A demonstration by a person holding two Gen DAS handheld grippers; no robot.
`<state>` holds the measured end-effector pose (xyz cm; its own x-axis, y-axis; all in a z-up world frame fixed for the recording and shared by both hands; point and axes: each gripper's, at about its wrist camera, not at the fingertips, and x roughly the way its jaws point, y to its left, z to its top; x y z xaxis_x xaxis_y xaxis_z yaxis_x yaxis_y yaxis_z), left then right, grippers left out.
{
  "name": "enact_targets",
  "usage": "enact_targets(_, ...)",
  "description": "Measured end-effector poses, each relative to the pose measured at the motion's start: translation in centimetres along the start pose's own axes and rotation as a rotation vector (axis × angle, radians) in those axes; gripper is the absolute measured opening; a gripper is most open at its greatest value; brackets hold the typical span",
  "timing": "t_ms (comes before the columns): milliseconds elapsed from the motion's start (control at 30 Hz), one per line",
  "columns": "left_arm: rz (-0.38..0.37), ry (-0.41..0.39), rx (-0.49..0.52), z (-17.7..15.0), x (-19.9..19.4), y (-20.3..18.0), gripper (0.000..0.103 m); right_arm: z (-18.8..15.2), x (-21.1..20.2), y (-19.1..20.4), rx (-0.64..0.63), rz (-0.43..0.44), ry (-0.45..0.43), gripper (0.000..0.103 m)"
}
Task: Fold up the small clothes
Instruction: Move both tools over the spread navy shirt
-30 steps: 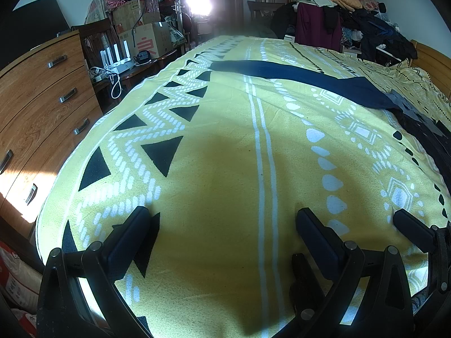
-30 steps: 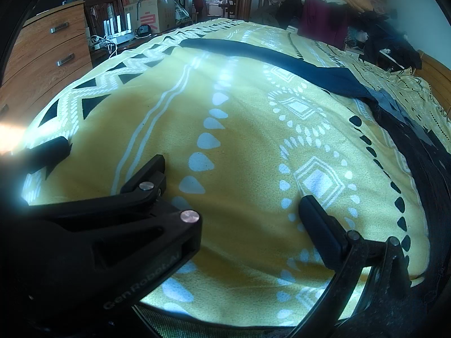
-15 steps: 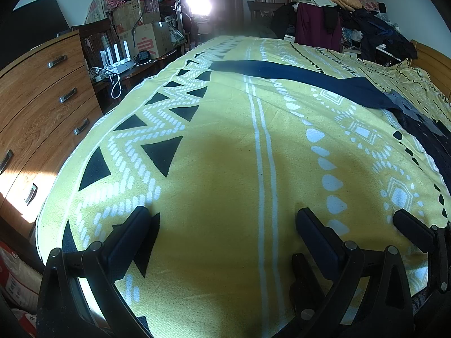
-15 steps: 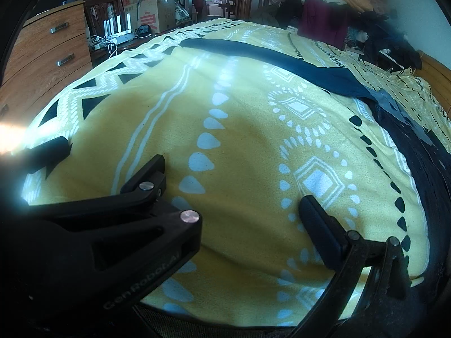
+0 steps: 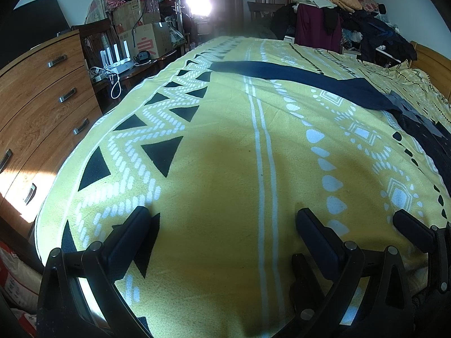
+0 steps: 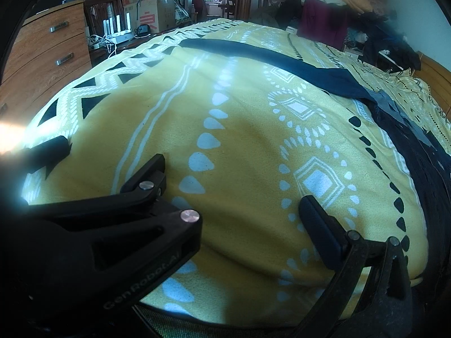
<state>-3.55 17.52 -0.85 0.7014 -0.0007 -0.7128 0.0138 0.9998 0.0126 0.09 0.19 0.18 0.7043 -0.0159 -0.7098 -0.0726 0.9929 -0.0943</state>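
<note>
A long dark navy garment (image 5: 310,81) (image 6: 282,59) lies stretched across the far half of the yellow patterned blanket (image 5: 220,169) (image 6: 248,140) on the bed. Its right end runs into black and grey fabric (image 5: 422,138) (image 6: 417,140) at the bed's right edge. My left gripper (image 5: 222,219) (image 6: 110,152) is open low over the blanket's near end, with nothing between its fingers. My right gripper (image 6: 225,211) hovers open just to its right. The left gripper hides its left finger, and its right finger (image 5: 408,228) shows in the left wrist view. Both grippers are well short of the garment.
A wooden chest of drawers (image 5: 42,107) (image 6: 48,53) stands along the bed's left side. Beyond it are a desk with cables and cardboard boxes (image 5: 146,39). Piled clothes (image 5: 338,19) crowd the far right corner, next to a wooden bed frame (image 5: 431,62).
</note>
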Motion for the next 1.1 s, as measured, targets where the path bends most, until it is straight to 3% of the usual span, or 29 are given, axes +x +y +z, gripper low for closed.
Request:
enact_targets(267,-0.016,0.012,-0.026,0.1,0.2,0.2,0.103,0.5,0.3,0.0,-0.034,0.006,0.03,0.103)
enact_targets(400,-0.013,0.027,-0.073,0.2,0.0,0.4,0.103,1.9,1.5,-1.2,-0.125,0.216,0.106,0.103)
enact_targets(533,-0.09,-0.012,-0.129,0.1,-0.9,1.7,0.103,2.4,1.7,-2.5,-0.233,0.432,0.151,0.103)
enact_targets(633,-0.117,-0.017,-0.2,0.0,-1.9,2.4,0.103,2.1,0.6,-3.0,-0.26,0.551,0.144,0.103)
enact_targets(667,-0.119,-0.029,-0.227,0.1,-2.4,2.4,0.103,2.3,0.3,-3.9,-0.277,0.584,0.182,0.103)
enact_targets(733,-0.13,-0.035,-0.278,0.2,-3.9,2.2,0.103,2.8,-1.5,-5.9,-0.317,0.608,0.196,0.103)
enact_targets(867,-0.142,-0.156,-0.325,0.9,-8.4,0.5,0.103,4.1,-5.4,-10.7,-0.406,0.633,0.099,0.103)
enact_targets(933,-0.145,-0.219,-0.33,2.3,-10.8,-0.6,0.103,4.2,-8.0,-13.7,-0.443,0.606,-0.016,0.103)
enact_targets(1033,-0.162,-0.356,-0.293,7.0,-15.6,-2.9,0.103,4.6,-11.2,-17.9,-0.457,0.559,-0.164,0.103)
enact_targets(1100,-0.164,-0.508,-0.235,11.2,-20.4,-5.0,0.103,5.4,-13.3,-20.7,-0.451,0.513,-0.288,0.103)
